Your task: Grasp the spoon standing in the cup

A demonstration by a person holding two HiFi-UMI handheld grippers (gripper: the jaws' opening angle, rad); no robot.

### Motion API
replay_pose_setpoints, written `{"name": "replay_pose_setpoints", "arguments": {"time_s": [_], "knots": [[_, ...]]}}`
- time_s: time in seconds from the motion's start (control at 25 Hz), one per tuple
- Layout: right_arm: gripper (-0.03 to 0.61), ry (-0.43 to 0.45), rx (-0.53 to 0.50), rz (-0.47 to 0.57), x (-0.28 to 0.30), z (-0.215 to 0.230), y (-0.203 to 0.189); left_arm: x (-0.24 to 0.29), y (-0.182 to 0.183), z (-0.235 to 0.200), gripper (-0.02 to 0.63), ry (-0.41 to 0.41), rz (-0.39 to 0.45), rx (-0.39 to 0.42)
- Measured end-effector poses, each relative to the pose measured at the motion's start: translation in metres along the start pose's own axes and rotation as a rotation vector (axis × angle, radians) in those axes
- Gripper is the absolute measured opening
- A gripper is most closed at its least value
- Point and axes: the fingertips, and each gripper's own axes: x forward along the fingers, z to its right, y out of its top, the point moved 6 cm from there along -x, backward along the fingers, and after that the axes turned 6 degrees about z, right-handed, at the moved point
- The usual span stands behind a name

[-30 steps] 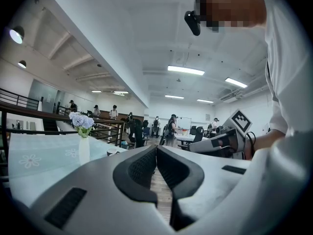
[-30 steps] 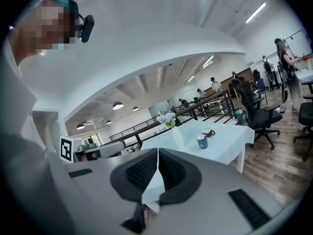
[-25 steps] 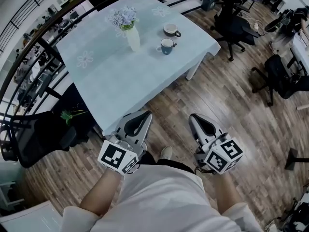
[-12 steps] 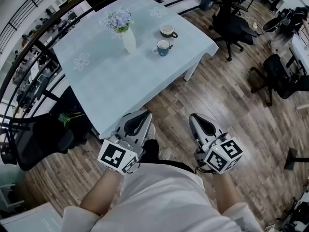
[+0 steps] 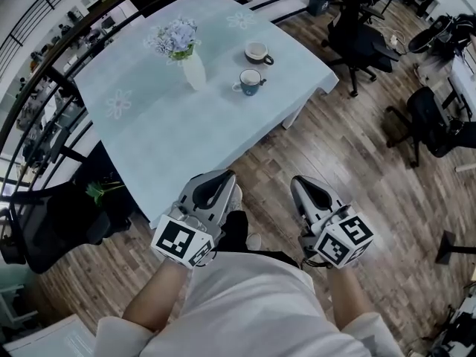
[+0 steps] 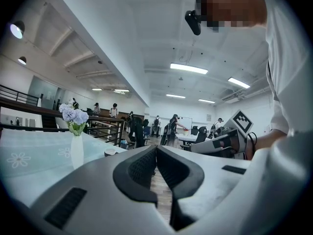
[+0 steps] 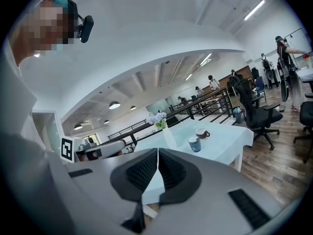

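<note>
Status: the grasp has not begun.

Left gripper [image 5: 225,177]: its two jaws are pressed together with nothing between the pads. It is held low in front of the person's body, pointing toward the near edge of the table [image 5: 141,132].

Right gripper [image 5: 299,182]: jaws likewise pressed together and empty. It is held over the wooden floor [image 5: 349,155], to the right of the left gripper and level with it.

Target location: two cups stand on the far right part of the table. The blue cup [image 5: 250,82] is the nearer. A white cup [image 5: 258,51] sits just beyond it. A vase [image 5: 193,71] of pale flowers stands to their left. The spoon is too small to make out in any view, so it cannot be told which cup holds it.

Both grippers are well apart from the cups, with most of the tabletop between them.

Remaining steps, as judged:
1. Close the distance to the cups.
2. Identify the cup holding the spoon.
3. Spread the jaws of one gripper.
4. Set the pads on either side of the spoon handle.
5. Pinch the handle.
</note>
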Motion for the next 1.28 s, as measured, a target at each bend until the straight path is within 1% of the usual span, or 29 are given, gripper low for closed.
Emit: {"name": "replay_pose_setpoints", "arguments": {"time_s": [0.24,0.56,1.0,1.28], "knots": [[0.023,0.002,-0.004,-0.023,0.041,0.023,0.006,0.032,-0.006,-0.036,0.021,-0.006,-0.010,-0.014],[0.023,-0.012,0.021,-0.052,0.097,0.048,0.013,0.068,-0.012,-0.090,0.021,-0.009,-0.040,-0.034],[0.023,-0.025,0.028,-0.090,0.186,0.066,0.031,0.105,-0.012,-0.169,0.021,-0.029,-0.072,-0.073],[0.023,-0.046,0.027,-0.104,0.226,0.076,0.037,0.125,-0.016,-0.208,0.021,-0.047,-0.076,-0.086]]}}
